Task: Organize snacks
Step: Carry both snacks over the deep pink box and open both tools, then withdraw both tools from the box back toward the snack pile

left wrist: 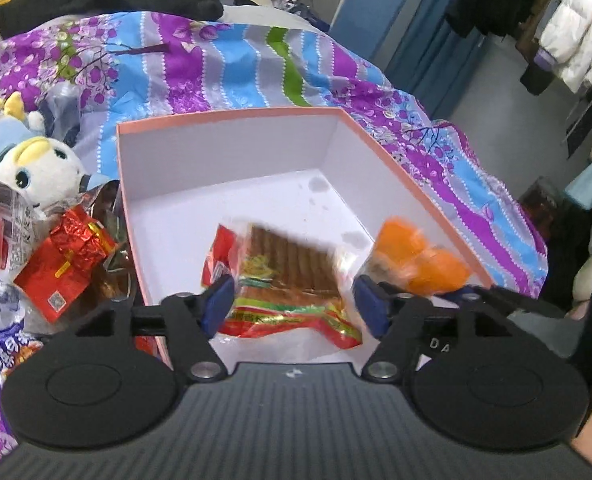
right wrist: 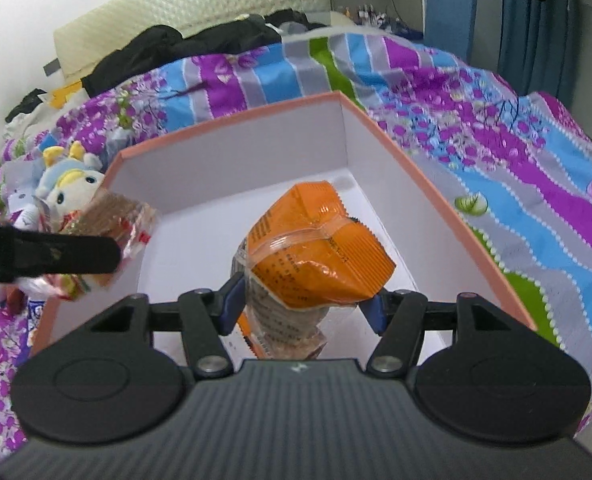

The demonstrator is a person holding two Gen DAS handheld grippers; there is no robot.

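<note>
Over a bed covered in a purple, blue and grey floral quilt [left wrist: 223, 64] sits an open white cardboard box with a pink rim [left wrist: 231, 152]. Above its floor, the left gripper [left wrist: 293, 304] has its blue pads spread, a red-and-clear packet of brown wafers [left wrist: 279, 280] lying loosely between them. Beside it, the right gripper [right wrist: 302, 308] pinches an orange crinkled snack pouch [right wrist: 320, 256]. Left of the box lie red foil snack packets [left wrist: 65, 264] and a white plush toy [left wrist: 35, 172].
</note>
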